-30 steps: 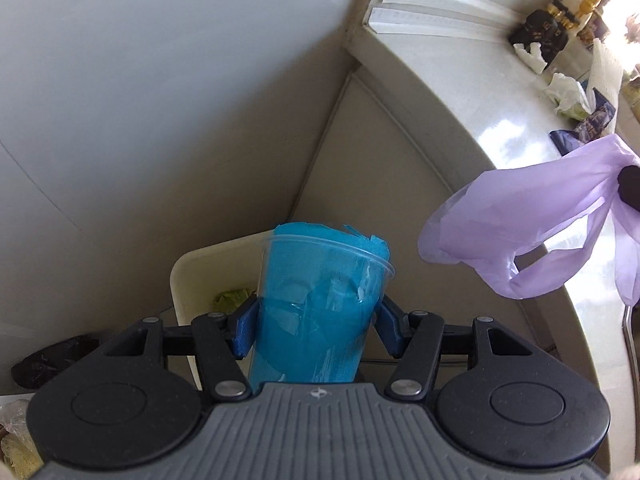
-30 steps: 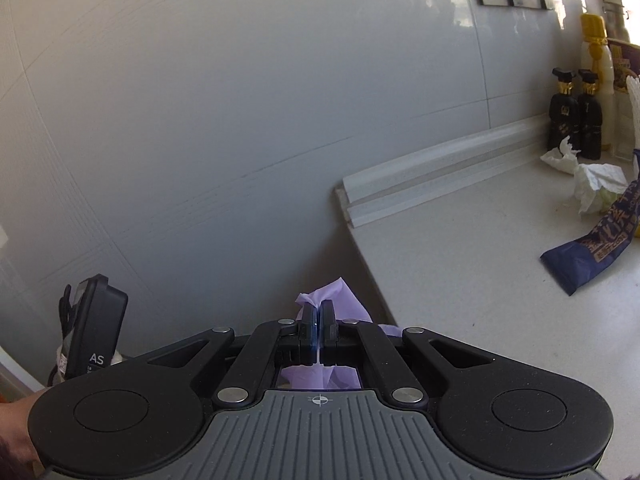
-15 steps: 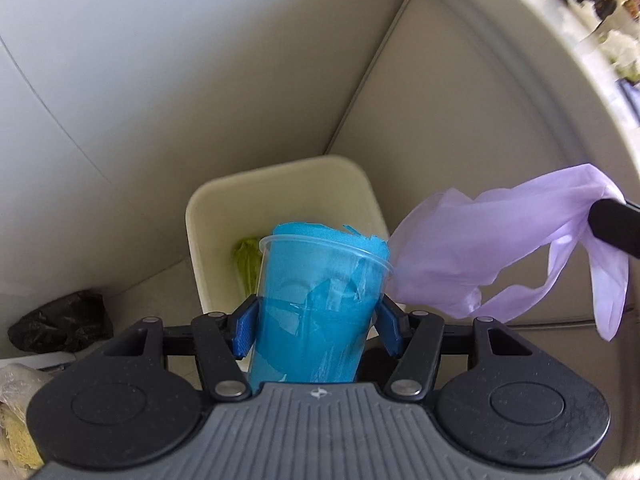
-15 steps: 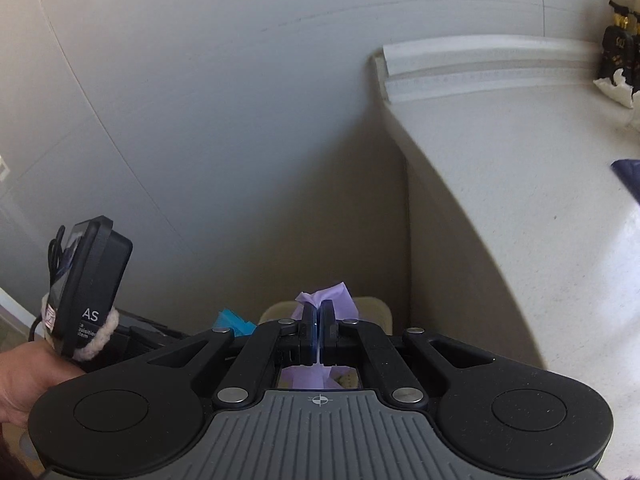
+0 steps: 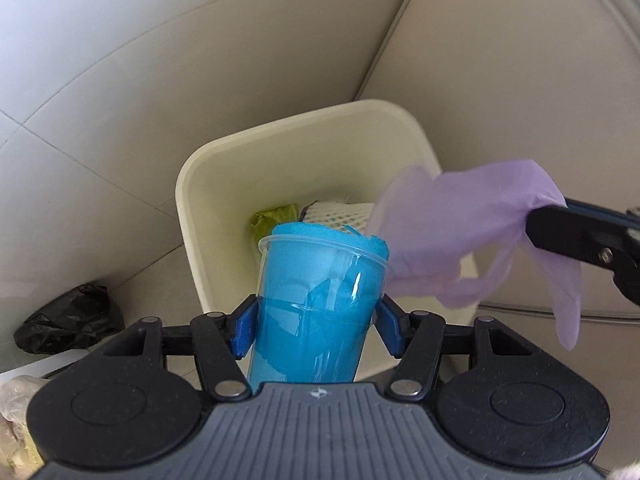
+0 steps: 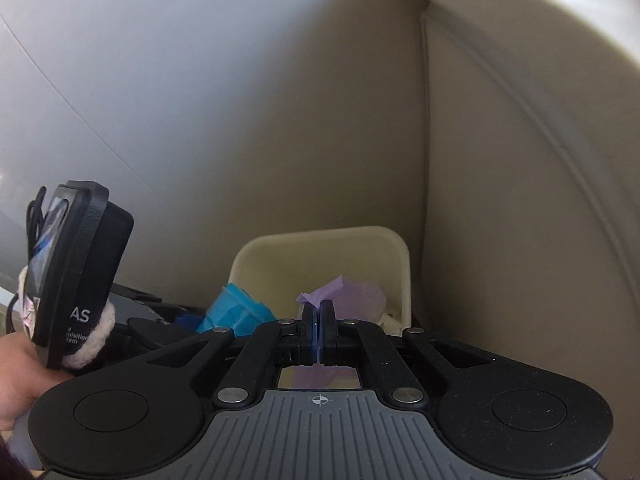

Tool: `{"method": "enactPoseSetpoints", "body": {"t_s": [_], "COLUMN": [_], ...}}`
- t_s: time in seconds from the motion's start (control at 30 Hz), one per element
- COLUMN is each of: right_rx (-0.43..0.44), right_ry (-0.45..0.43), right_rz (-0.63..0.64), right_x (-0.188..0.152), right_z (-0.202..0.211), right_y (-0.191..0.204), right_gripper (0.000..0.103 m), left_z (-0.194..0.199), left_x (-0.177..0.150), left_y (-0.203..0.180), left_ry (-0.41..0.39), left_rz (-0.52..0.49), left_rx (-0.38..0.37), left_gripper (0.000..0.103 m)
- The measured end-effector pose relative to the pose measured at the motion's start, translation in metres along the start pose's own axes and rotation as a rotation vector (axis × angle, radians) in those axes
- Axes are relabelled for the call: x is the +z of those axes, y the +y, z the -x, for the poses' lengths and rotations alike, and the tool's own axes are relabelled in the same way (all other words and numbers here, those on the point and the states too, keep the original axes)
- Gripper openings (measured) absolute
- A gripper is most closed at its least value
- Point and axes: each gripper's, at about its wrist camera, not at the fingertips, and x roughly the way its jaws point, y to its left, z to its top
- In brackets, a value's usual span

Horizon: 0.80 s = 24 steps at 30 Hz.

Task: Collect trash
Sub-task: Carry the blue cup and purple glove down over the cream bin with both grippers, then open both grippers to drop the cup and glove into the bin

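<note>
My left gripper (image 5: 316,326) is shut on a clear plastic cup (image 5: 316,304) stuffed with blue material, its blue pads pressing both sides. The cup hangs over the mouth of a cream waste bin (image 5: 192,196) on the floor. Inside the bin lie a green scrap (image 5: 272,216) and a white foam net (image 5: 344,220). My right gripper (image 6: 318,314) is shut on a limp purple glove (image 6: 352,292), which dangles at the bin's right rim (image 5: 464,240). In the right wrist view the bin (image 6: 320,248) sits just beyond the fingertips, with the blue cup (image 6: 236,308) to the left.
The bin stands in a corner between a pale wall (image 5: 120,60) and a beige cabinet side (image 5: 520,80). A black plastic bag (image 5: 68,324) lies on the floor to the left. A hand (image 6: 16,380) and the other gripper's black device (image 6: 76,276) fill the left edge.
Both grippers have come down from counter height toward the bin. The counter and its clutter have left view, the bin's mouth has grown larger, and the glove has drawn in beside the cup.
</note>
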Motion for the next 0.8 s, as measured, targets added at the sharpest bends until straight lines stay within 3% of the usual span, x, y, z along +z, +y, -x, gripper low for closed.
{"method": "enactPoseSetpoints", "body": {"t_s": [0.27,0.6,0.7,0.8], "right_rx": [0.026,0.025,0.034,0.045], "right_ry": [0.076,0.140,0.147,0.146], "right_rz": [-0.002,-0.017,-0.028,-0.029], "right_x": [0.020,0.013,0.012,0.015], "right_z": [-0.041,-0.060,-0.063,-0.064], "right_y": [0.002,0.000,-0.001,0.000], "right_gripper": [0.000,0.000,0.000,0.000], "left_z": [-0.013,-0.017,-0.017,-0.017], "left_x": [-0.001,0.002,0.001,0.000], "left_y": [0.008,0.012,0.011,0.012], "left_ry": [0.072,0.111,0.112,0.109], "left_rz": [0.041,0.077,0.076,0.080], "left_rx": [0.051,0.081,0.088,0.098], "left_gripper": [0.058,0.059,0.062,0.071]}}
